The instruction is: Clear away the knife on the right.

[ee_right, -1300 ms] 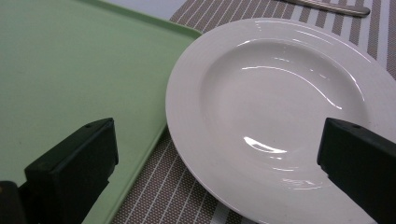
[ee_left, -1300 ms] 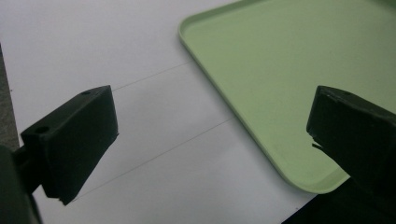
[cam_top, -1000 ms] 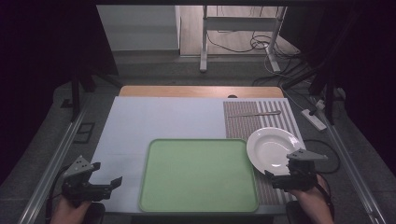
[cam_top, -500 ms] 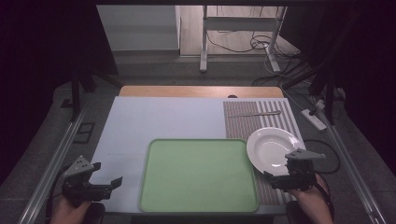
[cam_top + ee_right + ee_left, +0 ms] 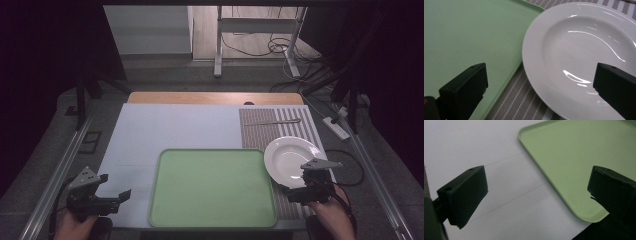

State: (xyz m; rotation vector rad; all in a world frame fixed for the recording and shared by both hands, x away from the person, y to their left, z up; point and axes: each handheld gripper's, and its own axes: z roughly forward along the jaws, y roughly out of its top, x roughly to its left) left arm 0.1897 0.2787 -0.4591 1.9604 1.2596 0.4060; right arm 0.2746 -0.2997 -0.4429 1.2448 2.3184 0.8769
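White plate (image 5: 291,158) on striped mat (image 5: 278,131), just right of green tray (image 5: 212,187), near rim at tray's edge. Right gripper (image 5: 541,82) jaws wide apart, straddling near rim. Left gripper (image 5: 112,199) parted, left of tray. Plate likely rigid, glazed-slick, breakable; pinch rim.

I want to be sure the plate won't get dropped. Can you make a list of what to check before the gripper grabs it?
1. Right gripper jaws wide apart: ok.
2. Plate rim between the jaws: ok, the near edge lies in the gap.
3. Plate is empty: ok.
4. Green tray has free room: ok.
5. Left gripper out of the way: ok, open at the tray's far side.
6. Jaws low enough to catch the rim: cannot tell.
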